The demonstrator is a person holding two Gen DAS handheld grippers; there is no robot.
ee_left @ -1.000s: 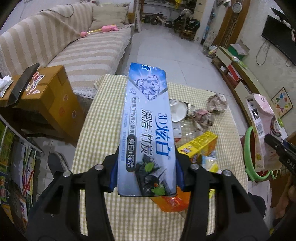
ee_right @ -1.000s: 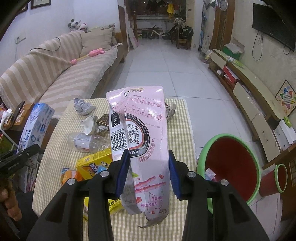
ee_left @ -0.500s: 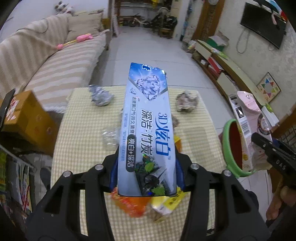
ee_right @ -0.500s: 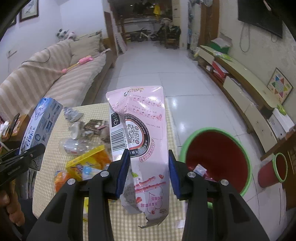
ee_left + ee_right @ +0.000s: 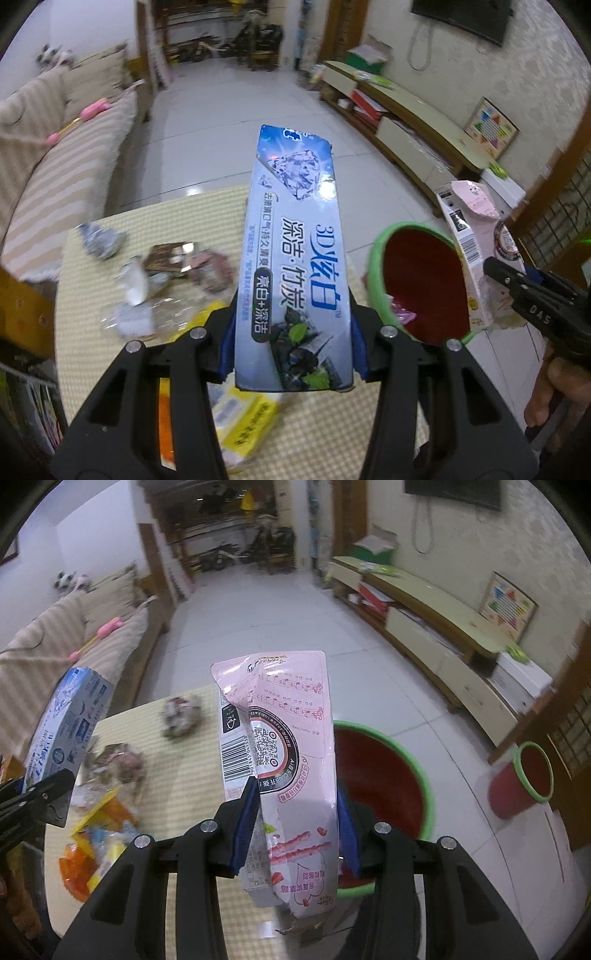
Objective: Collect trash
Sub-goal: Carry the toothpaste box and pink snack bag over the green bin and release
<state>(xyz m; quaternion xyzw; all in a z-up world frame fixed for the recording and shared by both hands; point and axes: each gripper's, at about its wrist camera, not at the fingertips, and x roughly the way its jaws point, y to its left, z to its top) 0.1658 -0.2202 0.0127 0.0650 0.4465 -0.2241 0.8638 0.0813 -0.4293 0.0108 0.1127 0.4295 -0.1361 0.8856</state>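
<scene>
My left gripper is shut on a blue and silver toothpaste box and holds it above the checked table. My right gripper is shut on a torn pink carton, held over the table's right edge beside the red bin with a green rim. The bin also shows in the left wrist view, with the pink carton just right of it. The toothpaste box shows at the left of the right wrist view.
Loose trash lies on the table: crumpled paper balls, a clear plastic bottle, a yellow box, an orange wrapper. A striped sofa stands left, a low TV cabinet right, a smaller red bin on the floor.
Both grippers have swung to the right with their loads. The red bin has come nearer the middle of both views, and the pink carton now hangs beside its rim.
</scene>
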